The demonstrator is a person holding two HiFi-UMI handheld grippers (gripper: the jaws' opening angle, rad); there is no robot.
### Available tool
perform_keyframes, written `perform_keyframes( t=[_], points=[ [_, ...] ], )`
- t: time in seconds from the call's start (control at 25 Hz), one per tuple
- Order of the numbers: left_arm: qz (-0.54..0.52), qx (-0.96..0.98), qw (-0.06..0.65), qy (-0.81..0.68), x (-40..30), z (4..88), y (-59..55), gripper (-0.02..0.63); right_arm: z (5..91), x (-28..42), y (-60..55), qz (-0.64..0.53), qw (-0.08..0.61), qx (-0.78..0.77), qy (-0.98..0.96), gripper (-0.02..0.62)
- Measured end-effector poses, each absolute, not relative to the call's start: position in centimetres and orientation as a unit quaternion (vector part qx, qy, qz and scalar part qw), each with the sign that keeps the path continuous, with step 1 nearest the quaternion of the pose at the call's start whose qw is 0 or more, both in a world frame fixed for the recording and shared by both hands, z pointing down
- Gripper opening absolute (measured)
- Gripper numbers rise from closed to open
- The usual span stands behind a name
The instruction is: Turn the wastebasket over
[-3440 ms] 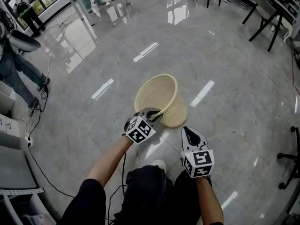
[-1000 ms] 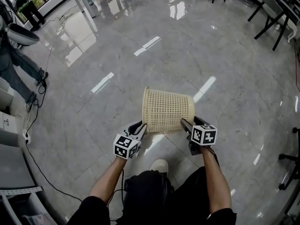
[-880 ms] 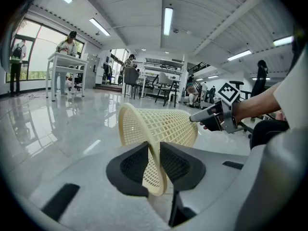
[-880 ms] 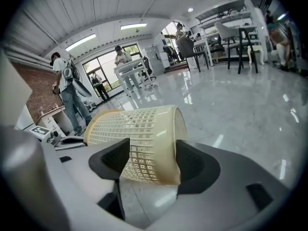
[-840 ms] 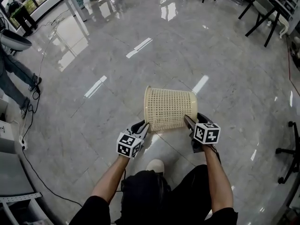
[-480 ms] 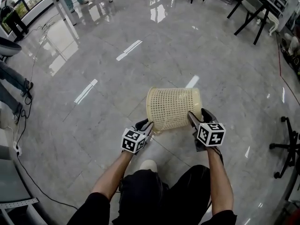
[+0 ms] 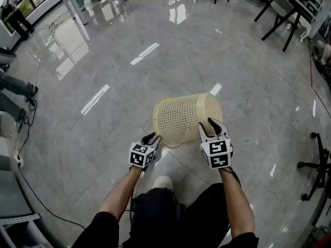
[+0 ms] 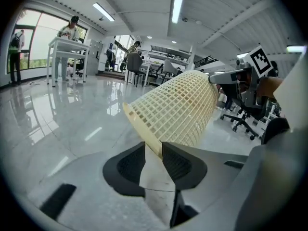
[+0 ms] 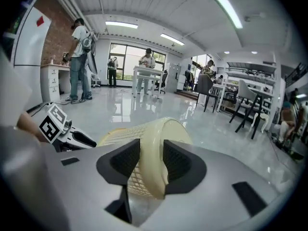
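**Wastebasket on its side between both grippers**

The wastebasket lies sideways low over the floor, with its mouth to the left and its base to the right. The right gripper is closing its jaws, and its pads already press the base edge, probably so it can swing the base up and over. The left gripper has the rim between its opening jaws, and this looser hold seems meant to let the rim pivot.

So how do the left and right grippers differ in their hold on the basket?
The left gripper has the basket's thin open rim loose between its opening jaws; the right gripper has the thick base edge pressed between its closing jaws. The left is at the basket's low end, the right at its raised end. Both reach it from the near side.
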State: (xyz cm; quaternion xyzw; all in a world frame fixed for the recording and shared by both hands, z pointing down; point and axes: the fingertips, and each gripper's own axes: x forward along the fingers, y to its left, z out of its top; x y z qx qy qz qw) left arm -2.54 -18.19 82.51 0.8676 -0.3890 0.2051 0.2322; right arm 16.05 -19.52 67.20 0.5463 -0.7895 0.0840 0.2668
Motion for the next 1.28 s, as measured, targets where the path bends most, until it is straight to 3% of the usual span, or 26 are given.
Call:
perform_keyframes(
  t=[0.32, 0.64, 0.92, 1.28],
  points=[
    [0.157, 0.882, 0.187, -0.402, -4.8, 78.4, -18.7, 0.104, 67.1, 8.9, -20.4, 0.001, 0.320, 0.472, -0.821, 0.152],
    [0.142, 0.881, 0.220, -0.395, -4.9, 79.0, -17.6, 0.100, 68.0, 4.8, -20.0, -0.027, 0.334, 0.436, -0.835, 0.141],
    [0.138, 0.873, 0.245, -0.400, -6.2, 80.4, -16.4, 0.091, 73.5, 3.1, -18.9, -0.061, 0.409, 0.395, -0.820, 0.110],
    [0.124, 0.877, 0.240, -0.397, -6.8, 78.9, -16.2, 0.087, 73.2, 3.2, -18.9, -0.035, 0.392, 0.405, -0.826, 0.110]
  ],
)
